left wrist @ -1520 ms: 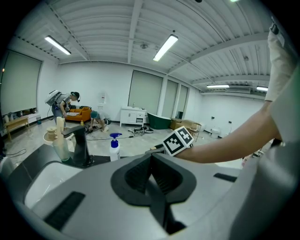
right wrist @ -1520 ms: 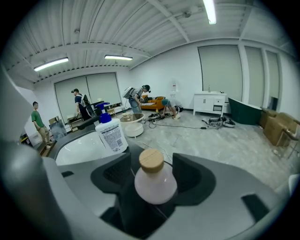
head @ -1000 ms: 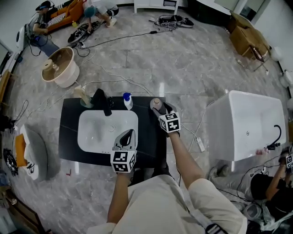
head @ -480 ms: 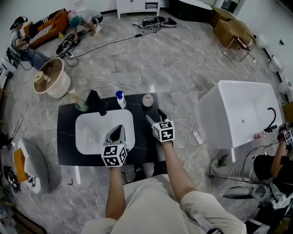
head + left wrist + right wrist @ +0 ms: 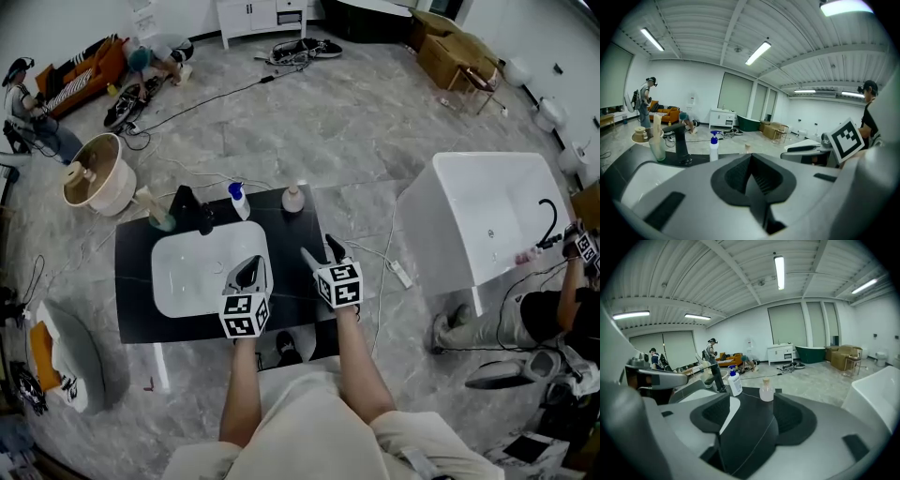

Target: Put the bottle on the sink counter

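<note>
A small pale bottle (image 5: 292,199) with a tan cap stands upright at the back right of the black sink counter (image 5: 300,298); it shows ahead in the right gripper view (image 5: 766,390) and small in the left gripper view (image 5: 747,148). My right gripper (image 5: 321,251) is open and empty, a good way nearer the person than the bottle, over the counter's right part (image 5: 747,423). Over the white basin's (image 5: 202,272) right rim, my left gripper (image 5: 251,267) is shut with nothing in it (image 5: 751,173).
A blue-capped spray bottle (image 5: 238,201), a black faucet (image 5: 192,208) and a cup (image 5: 159,216) line the counter's back edge. A white bathtub (image 5: 487,225) stands to the right, with a power strip (image 5: 400,274) and cables on the floor between. Other people are at the room's edges.
My right gripper has let go of the bottle and drawn back toward the person. The bottle stays standing on the counter. The left gripper has hardly moved.
</note>
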Demonstrator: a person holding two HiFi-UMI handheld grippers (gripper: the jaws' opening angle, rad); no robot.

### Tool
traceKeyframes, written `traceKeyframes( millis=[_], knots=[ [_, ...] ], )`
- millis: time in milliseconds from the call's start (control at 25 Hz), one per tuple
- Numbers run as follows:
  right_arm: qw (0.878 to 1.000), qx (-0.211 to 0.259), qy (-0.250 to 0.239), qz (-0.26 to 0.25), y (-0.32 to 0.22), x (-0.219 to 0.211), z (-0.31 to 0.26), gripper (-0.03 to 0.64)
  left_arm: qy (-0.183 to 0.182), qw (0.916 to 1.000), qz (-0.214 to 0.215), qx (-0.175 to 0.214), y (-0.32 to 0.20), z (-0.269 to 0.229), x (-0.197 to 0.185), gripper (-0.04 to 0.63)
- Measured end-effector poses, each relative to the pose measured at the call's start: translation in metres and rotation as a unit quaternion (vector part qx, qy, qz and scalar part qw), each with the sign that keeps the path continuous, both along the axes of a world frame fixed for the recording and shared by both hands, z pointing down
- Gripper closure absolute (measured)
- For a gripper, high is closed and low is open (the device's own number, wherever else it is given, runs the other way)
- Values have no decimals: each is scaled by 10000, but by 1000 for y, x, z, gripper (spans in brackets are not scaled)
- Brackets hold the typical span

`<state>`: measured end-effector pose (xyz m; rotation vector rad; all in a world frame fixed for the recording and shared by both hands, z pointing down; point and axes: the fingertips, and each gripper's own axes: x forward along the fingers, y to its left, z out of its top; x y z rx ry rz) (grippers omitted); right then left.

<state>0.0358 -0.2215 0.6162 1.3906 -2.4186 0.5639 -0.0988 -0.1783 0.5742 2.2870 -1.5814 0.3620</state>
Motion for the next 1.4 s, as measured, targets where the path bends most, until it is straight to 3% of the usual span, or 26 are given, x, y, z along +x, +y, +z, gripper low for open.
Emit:
traceKeyframes(
  millis=[280,520,760,1000,1120,1400],
  knots=[
    [9998,128,90,-141,30,-2,3,339,-107,9996,245,82,11,5,8,589],
    [9990,440,-7,40,33,-1,-12,339,-182,9989,376,198,9,1,5,589],
    [9991,421,55,-93,36,-8,-12,345,-161,9989,379,243,6,-2,2,589],
    [9992,378,55,-108,34,-10,-5,390,-138,9989,405,179,5,7,4,589],
    [9995,312,-33,-95,35,-11,-1,453,-140,9990,392,156,6,9,4,589],
    [9997,236,-82,-63,39,-15,5,520,-147,9993,337,86,10,13,-2,589]
  ],
)
